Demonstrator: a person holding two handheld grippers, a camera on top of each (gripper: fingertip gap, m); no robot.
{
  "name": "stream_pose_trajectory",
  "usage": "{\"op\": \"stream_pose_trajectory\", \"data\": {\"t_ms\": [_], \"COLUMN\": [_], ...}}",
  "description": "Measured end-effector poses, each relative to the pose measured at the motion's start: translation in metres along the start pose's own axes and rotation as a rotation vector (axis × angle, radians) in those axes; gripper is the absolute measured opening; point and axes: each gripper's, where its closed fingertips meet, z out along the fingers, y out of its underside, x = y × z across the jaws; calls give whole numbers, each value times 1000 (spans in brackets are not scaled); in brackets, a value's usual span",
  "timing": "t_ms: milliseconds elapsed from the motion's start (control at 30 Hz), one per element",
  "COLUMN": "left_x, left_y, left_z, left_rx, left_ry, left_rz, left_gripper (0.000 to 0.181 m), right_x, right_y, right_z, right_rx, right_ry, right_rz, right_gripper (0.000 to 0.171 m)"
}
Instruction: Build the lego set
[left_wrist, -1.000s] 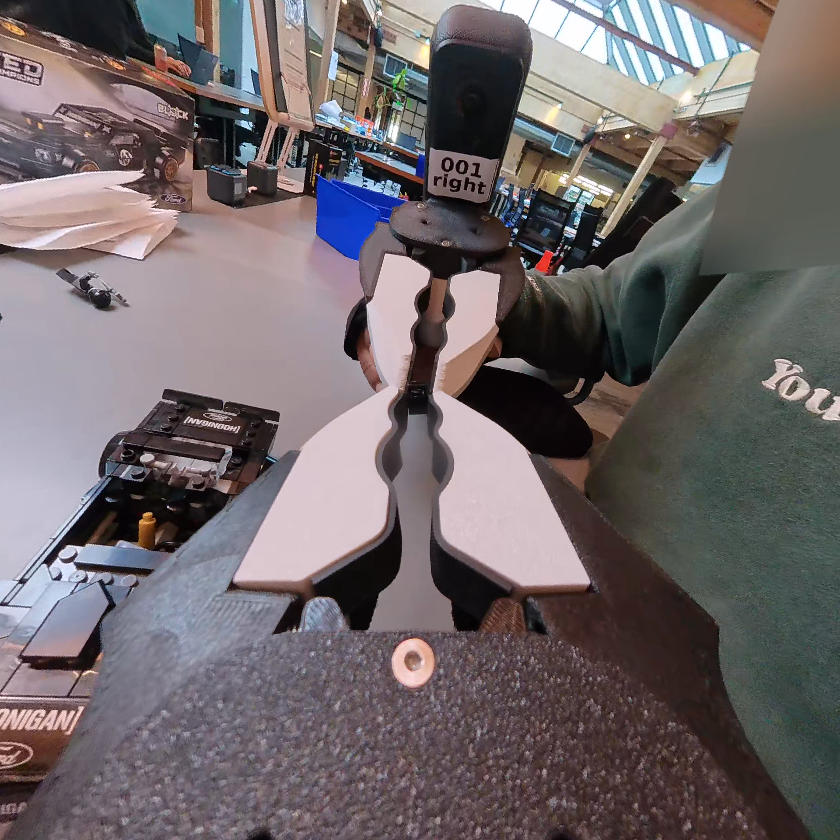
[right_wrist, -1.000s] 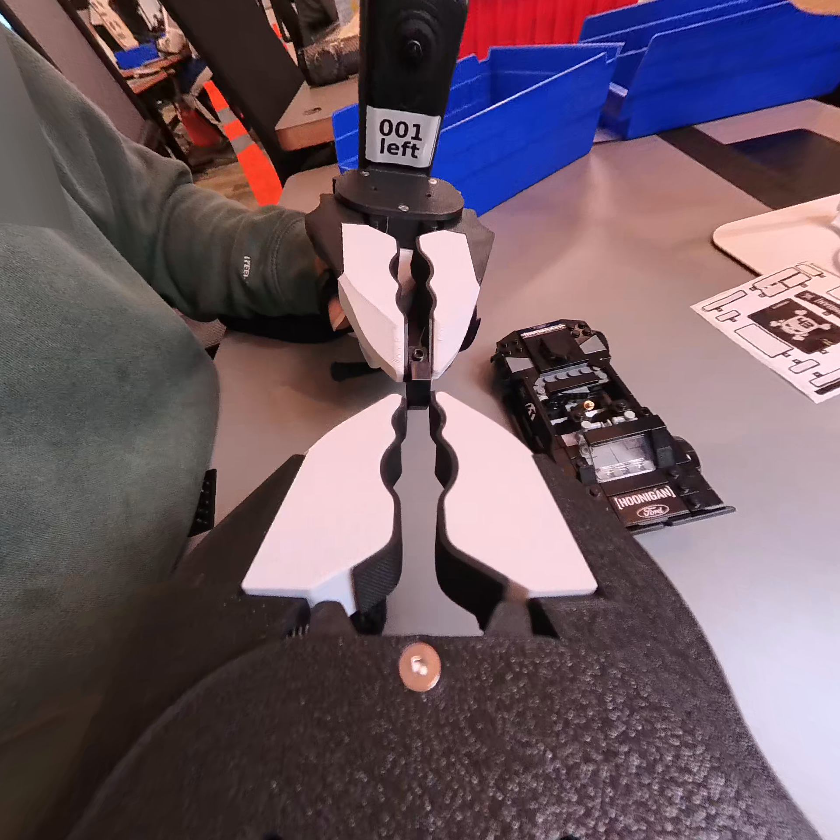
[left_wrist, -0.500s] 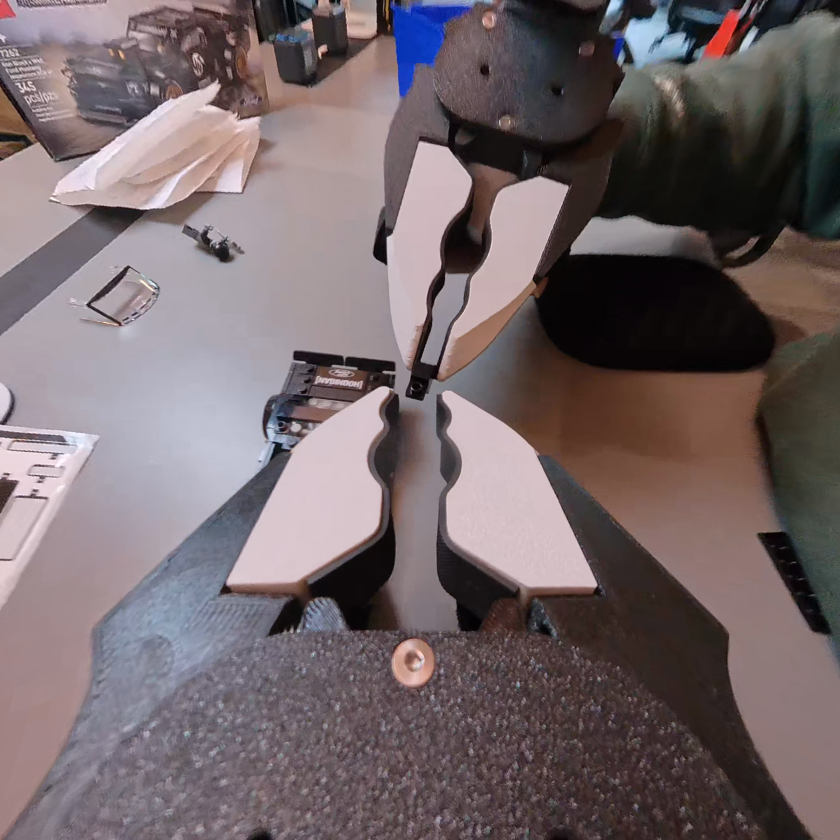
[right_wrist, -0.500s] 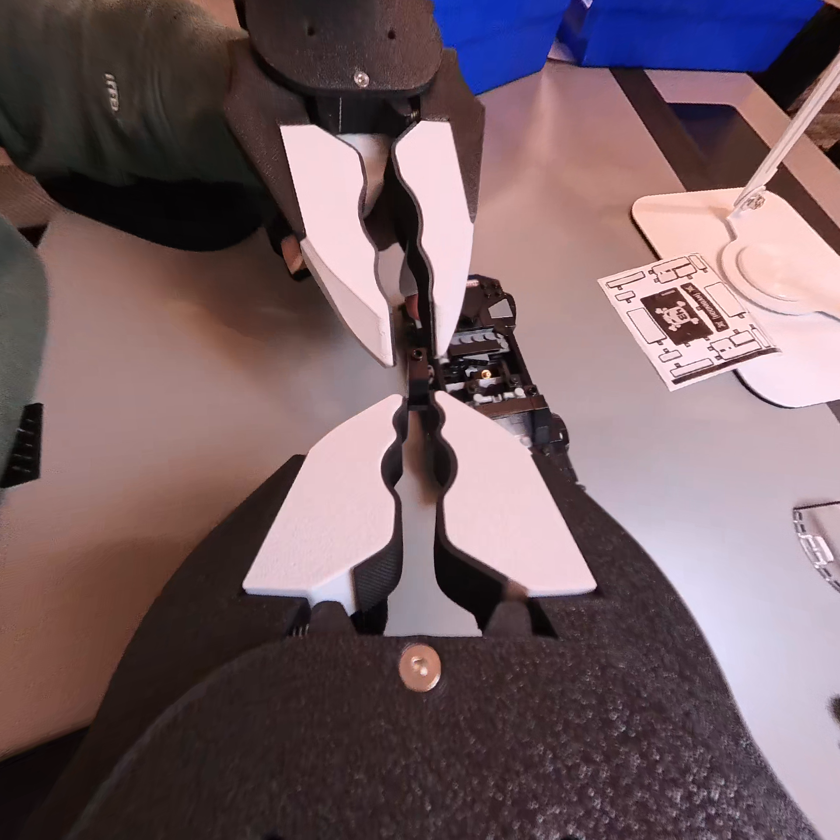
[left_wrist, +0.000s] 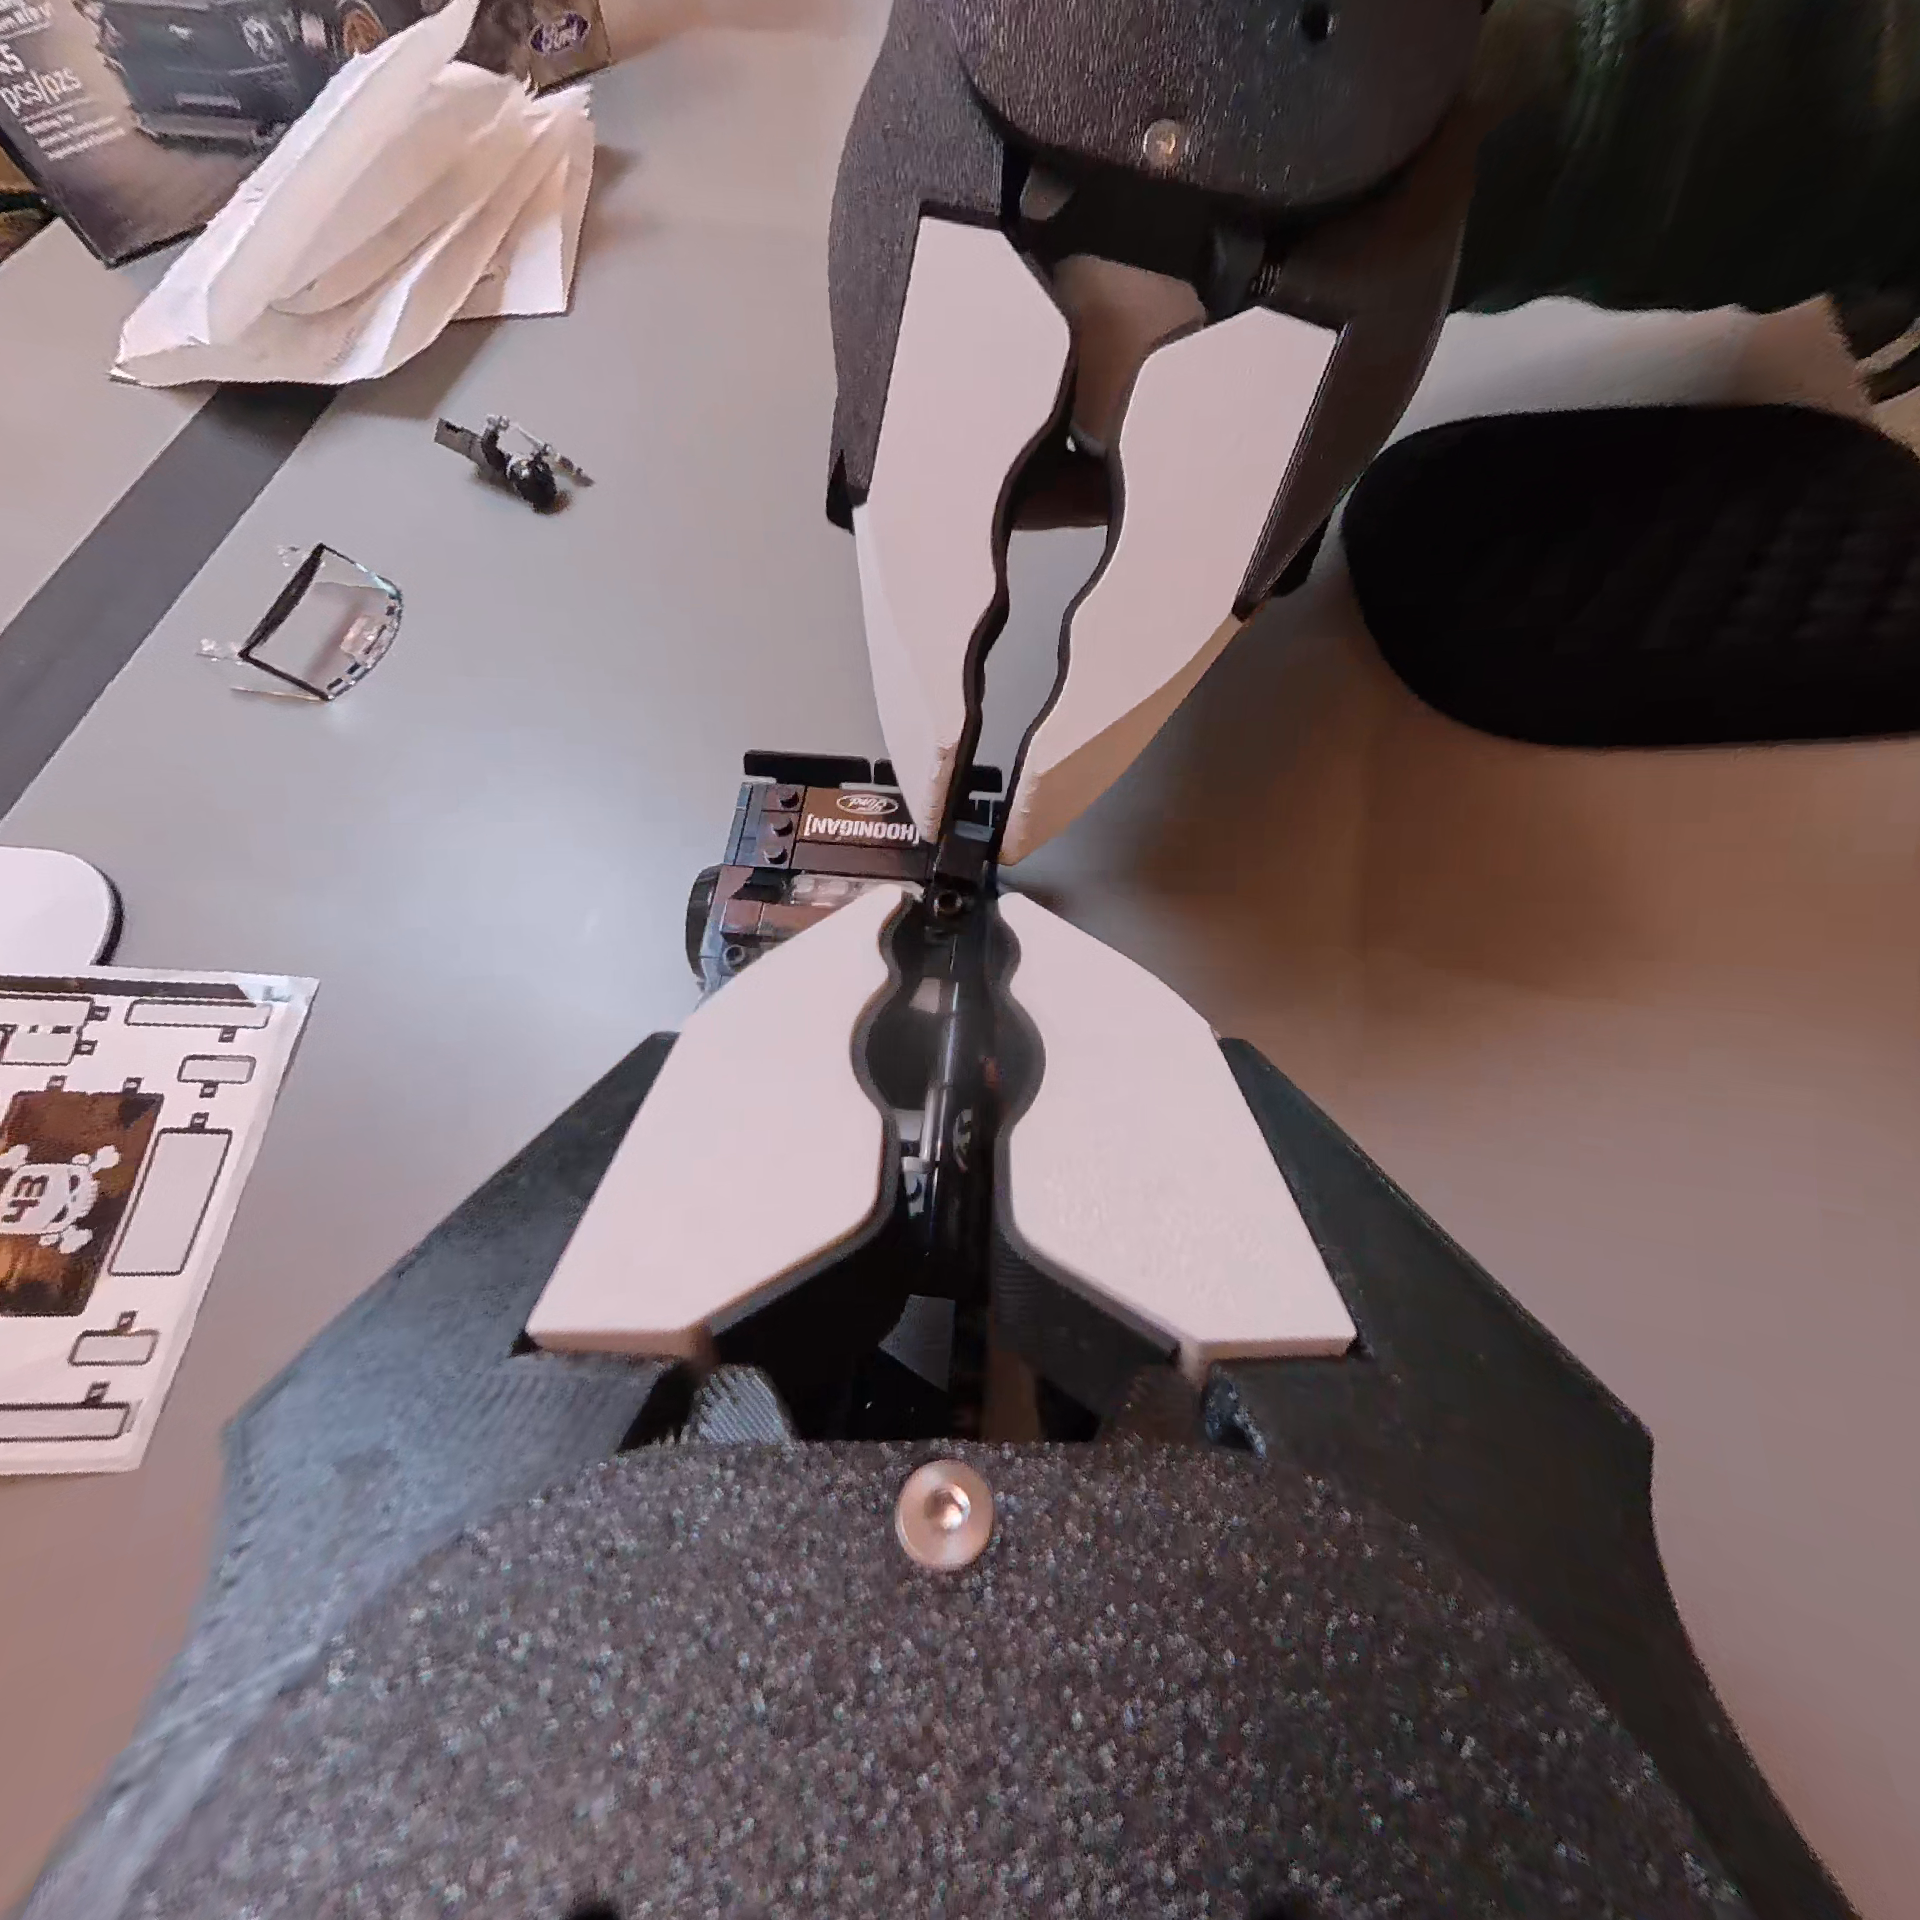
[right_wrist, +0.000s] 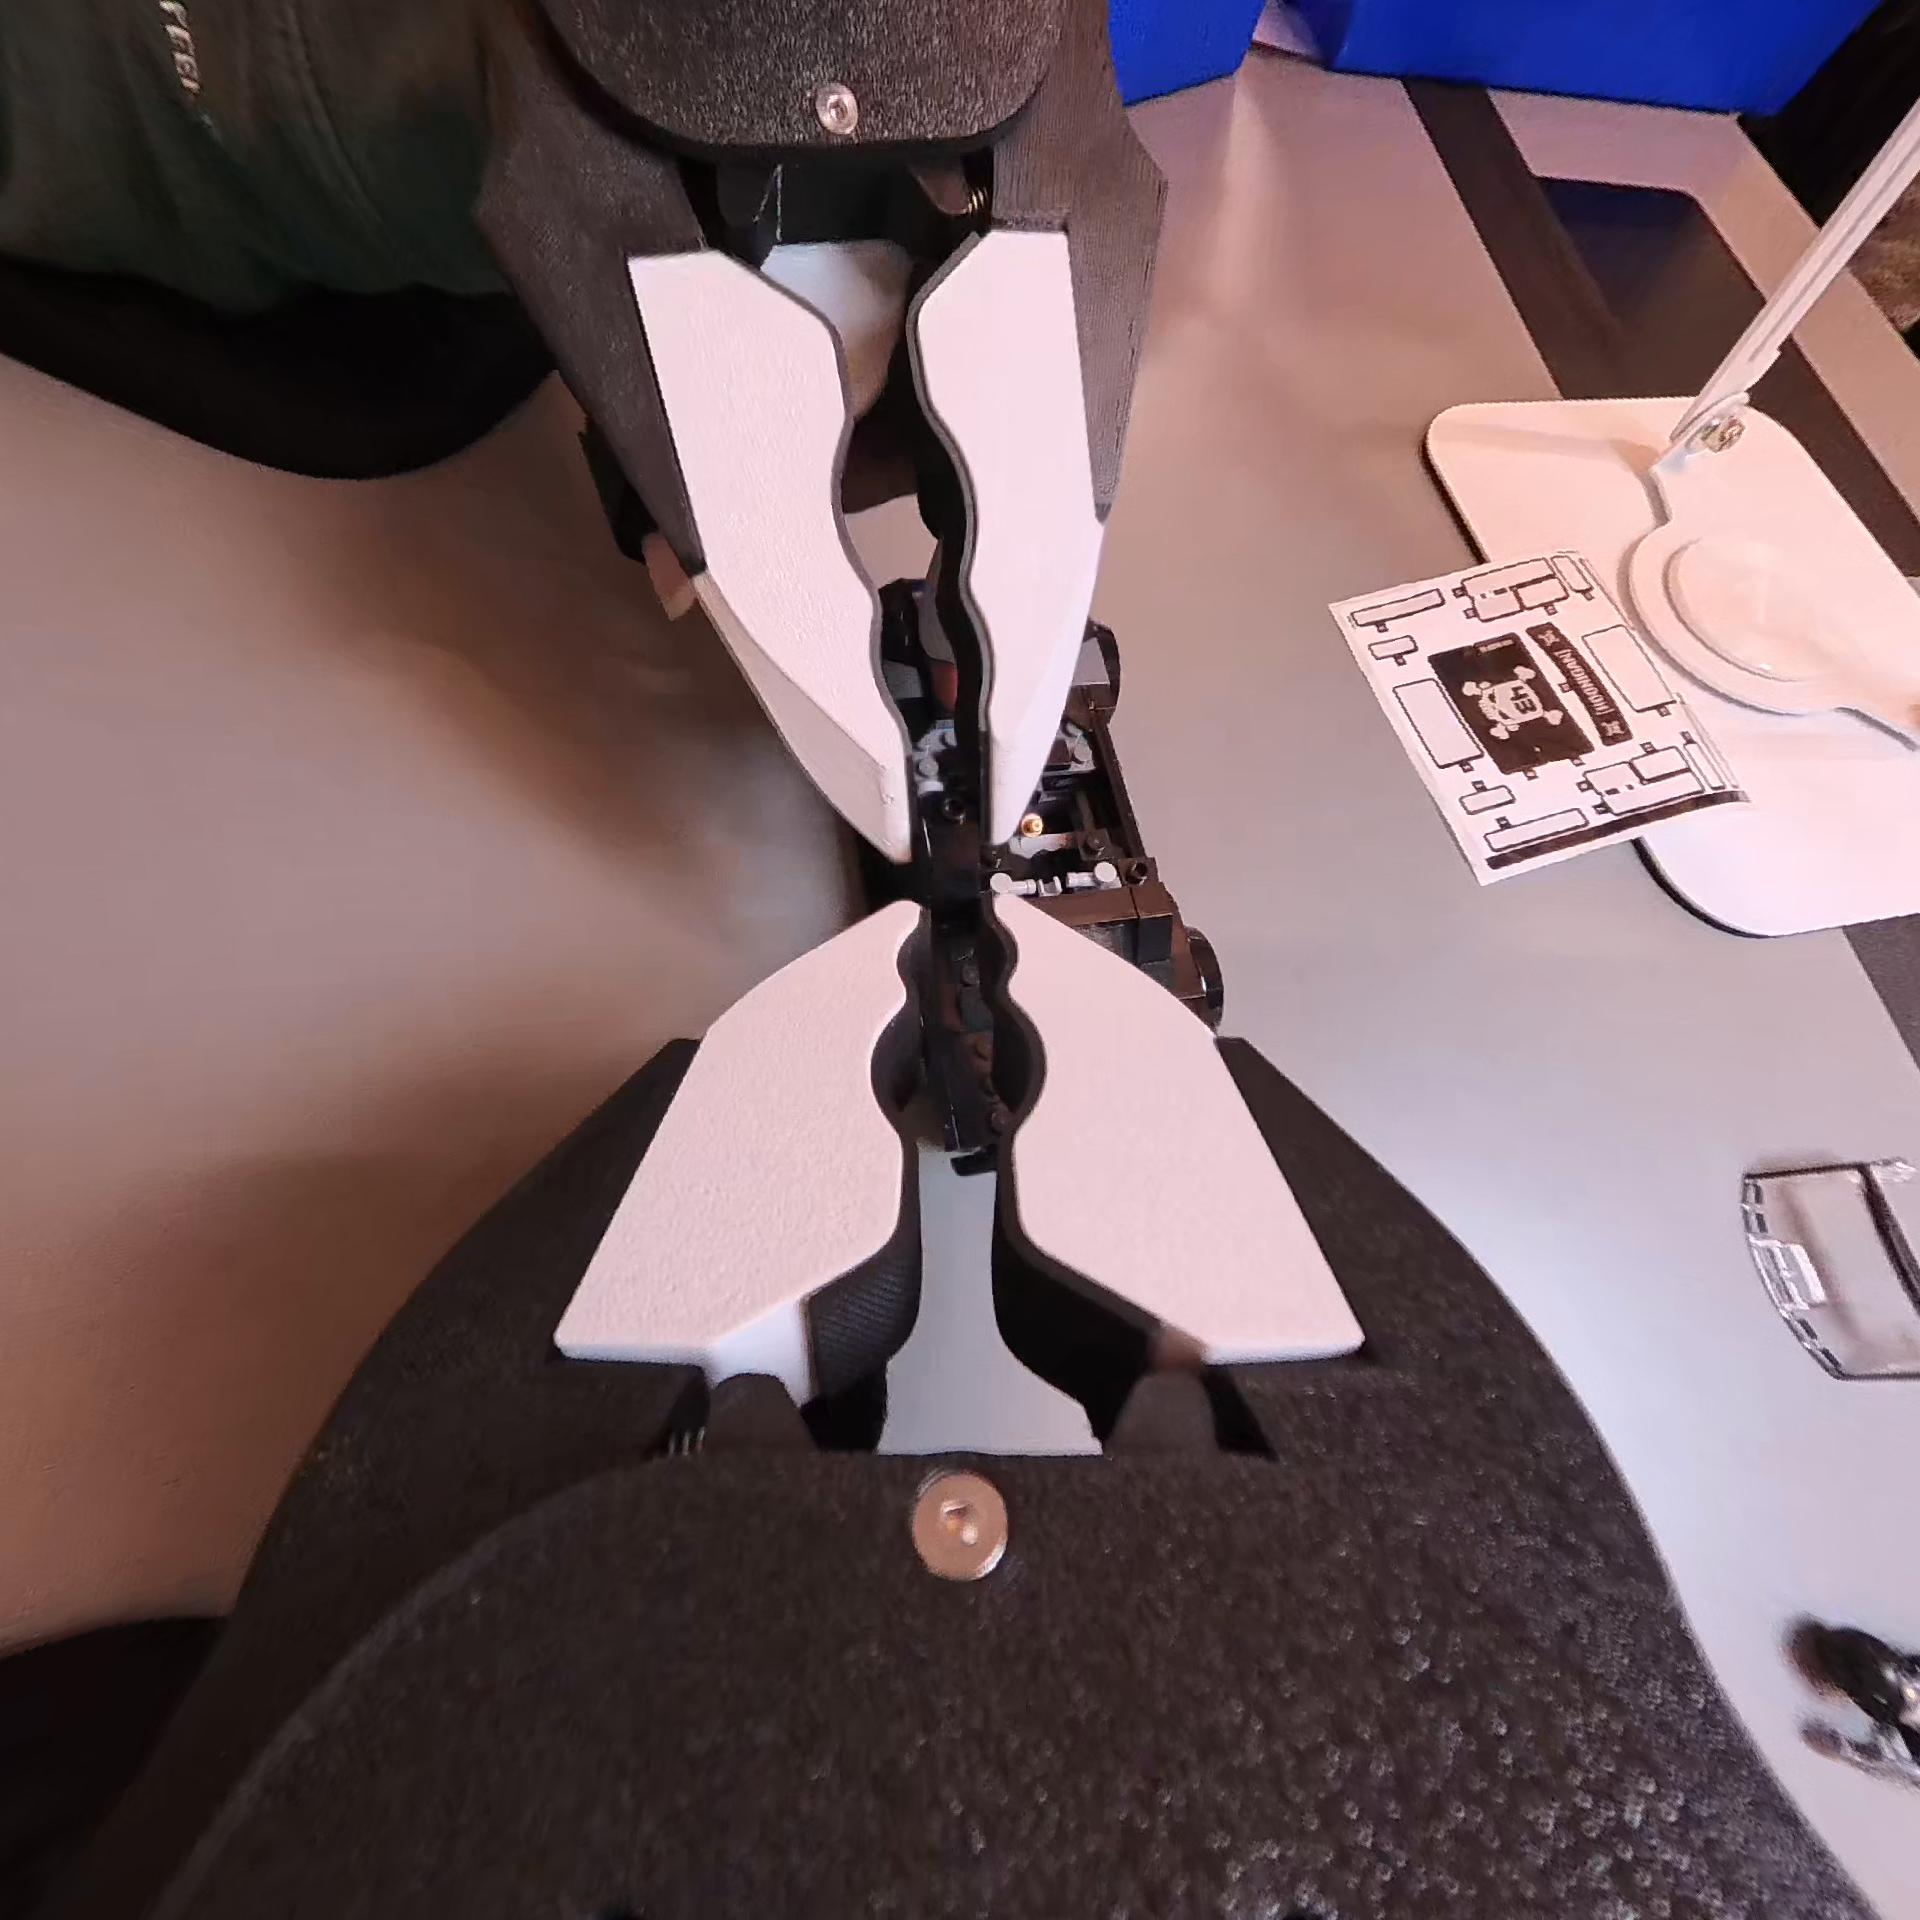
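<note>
Swung down over lego car (left_wrist: 821, 831) with left gripper (left_wrist: 951, 904), right gripper (right_wrist: 956, 914) both clamped on black piece (right_wrist: 951, 831); probably needed squaring before pressing.

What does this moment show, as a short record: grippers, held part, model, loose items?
left gripper: shut on small black lego piece
right gripper: shut on the same piece, tip to tip with the left
piece position: just above part-built black lego car; contact unclear
car: on grey table, no roof fitted, interior exposed
loose items: clear windscreen piece, white sticker sheet, small black-and-grey subassembly, white paper bags
</note>
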Motion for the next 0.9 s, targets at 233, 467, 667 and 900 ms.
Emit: {"op": "stream_pose_trajectory", "data": {"t_ms": [233,467,667,900], "left_x": [-3,-4,-5,-10], "left_y": [10,20,21,21], "left_z": [7,10,12,15], "left_rx": [-96,-183,-223,-261], "left_ry": [-7,-9,-30,-102], "left_rz": [-56,-96,-93,-111], "left_gripper": [8,8,8,8], "right_x": [3,8,8,15], "right_y": [11,17,19,22], "right_z": [4,-6,0,2], "right_rx": [-77,-131,-191,-223], "right_ry": [-27,-40,-36,-25], "right_rz": [40,7,-41,-67], "right_gripper": [9,12,9,9]}}
